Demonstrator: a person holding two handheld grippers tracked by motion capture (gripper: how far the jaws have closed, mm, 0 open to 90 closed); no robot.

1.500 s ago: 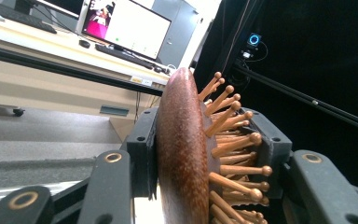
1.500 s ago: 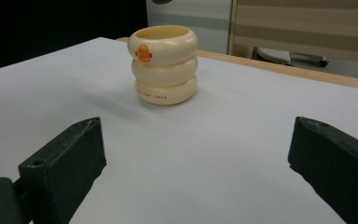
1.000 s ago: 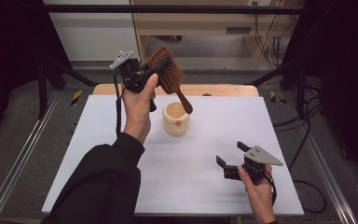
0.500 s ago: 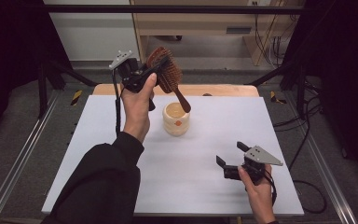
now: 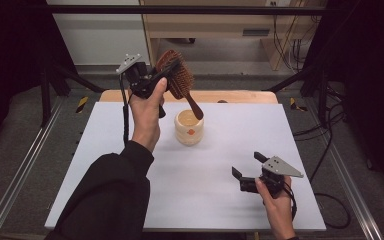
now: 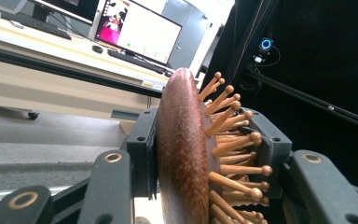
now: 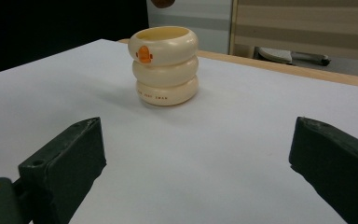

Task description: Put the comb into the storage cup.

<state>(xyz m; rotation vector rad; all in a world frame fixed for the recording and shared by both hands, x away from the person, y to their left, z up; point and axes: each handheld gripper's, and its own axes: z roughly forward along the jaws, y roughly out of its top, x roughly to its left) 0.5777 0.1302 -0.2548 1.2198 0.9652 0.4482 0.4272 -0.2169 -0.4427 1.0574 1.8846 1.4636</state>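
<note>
The left gripper (image 5: 152, 82) holds the wooden hairbrush (image 5: 176, 80) raised above the cream ringed cup (image 5: 189, 127) with the handle tilted down toward the cup's mouth, which reads as lining it up to be dropped in handle first. Its jaws are clamped on the brush head, one against the smooth back and the other against the bristle side. The right gripper (image 5: 247, 172) rests on the white table (image 5: 305, 150) well in front of the cup, jaws wide apart and holding nothing, likely waiting to steady the cup if needed.
</note>
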